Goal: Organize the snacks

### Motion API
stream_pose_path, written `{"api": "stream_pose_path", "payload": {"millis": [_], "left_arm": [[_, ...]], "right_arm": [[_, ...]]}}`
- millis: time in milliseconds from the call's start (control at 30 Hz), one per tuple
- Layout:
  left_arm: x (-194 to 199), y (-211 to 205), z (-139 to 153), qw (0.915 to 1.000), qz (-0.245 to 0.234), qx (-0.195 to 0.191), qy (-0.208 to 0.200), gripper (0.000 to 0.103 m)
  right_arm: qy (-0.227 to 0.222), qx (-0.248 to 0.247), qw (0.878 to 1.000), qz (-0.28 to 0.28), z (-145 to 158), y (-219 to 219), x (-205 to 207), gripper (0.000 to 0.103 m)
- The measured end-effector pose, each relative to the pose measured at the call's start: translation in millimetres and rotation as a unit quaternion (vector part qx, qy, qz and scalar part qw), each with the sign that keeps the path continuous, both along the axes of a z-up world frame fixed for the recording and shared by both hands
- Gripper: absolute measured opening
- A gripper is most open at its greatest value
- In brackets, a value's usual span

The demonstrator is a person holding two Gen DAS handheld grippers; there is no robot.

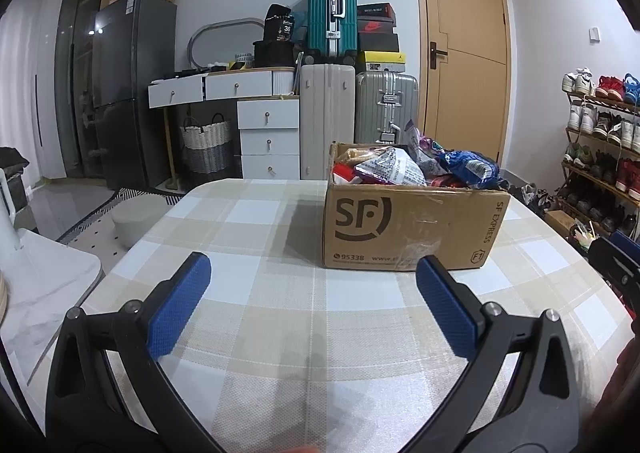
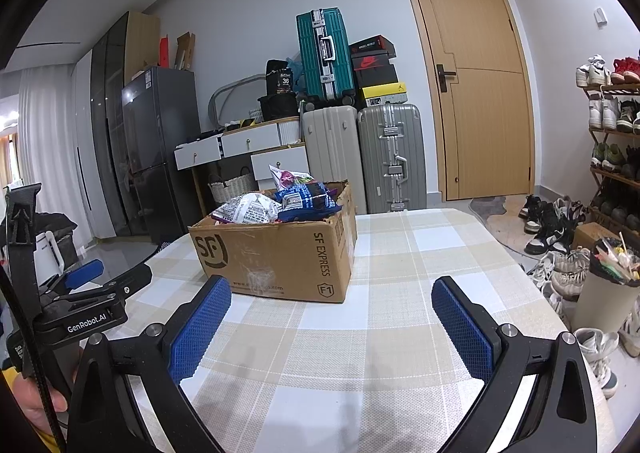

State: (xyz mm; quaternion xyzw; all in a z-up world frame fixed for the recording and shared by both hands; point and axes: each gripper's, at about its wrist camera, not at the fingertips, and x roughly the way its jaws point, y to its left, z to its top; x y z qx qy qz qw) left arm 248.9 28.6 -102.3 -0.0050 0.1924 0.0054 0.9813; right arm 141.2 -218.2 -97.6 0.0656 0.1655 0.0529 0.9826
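Checked cloth covers the table (image 1: 280, 333), and behind it stand suitcases (image 1: 332, 9), a door and a shoe rack.

The box (image 1: 408, 229) of snacks (image 1: 394, 169) sits on the far half of the table, ahead of both tools and touching neither. From the left gripper (image 1: 314, 285) it lies ahead and to the right. From the right gripper (image 2: 332, 311) it lies ahead and to the left, so it falls between the 2 lines of reach. Its long side runs roughly across the left view, and a corner points toward the right gripper.

Both grippers hover over bare cloth with jaws spread wide, holding nothing. The right one looks slightly nearer to the box, though the fisheye makes that uncertain.

Packets heap above the rim, so a reach from above should meet them first. Nothing lies between either tool and the box.
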Motion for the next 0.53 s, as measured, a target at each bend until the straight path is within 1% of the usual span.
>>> {"api": "stream_pose_path", "payload": {"millis": [167, 333, 533], "left_arm": [[0.7, 0.0, -0.2, 1.0000, -0.002, 0.003, 0.002, 0.103], [2.4, 2.7, -0.7, 0.9999, -0.010, -0.004, 0.005, 0.103], [2.3, 5.6, -1.2, 0.9999, -0.007, -0.008, 0.007, 0.103]], "right_arm": [[0.000, 0.000, 1.000, 0.000, 0.0, 0.2, 0.1, 0.102], [-0.001, 0.000, 1.000, 0.000, 0.2, 0.1, -0.3, 0.102], [0.001, 0.001, 1.000, 0.000, 0.0, 0.1, 0.4, 0.102]]}}
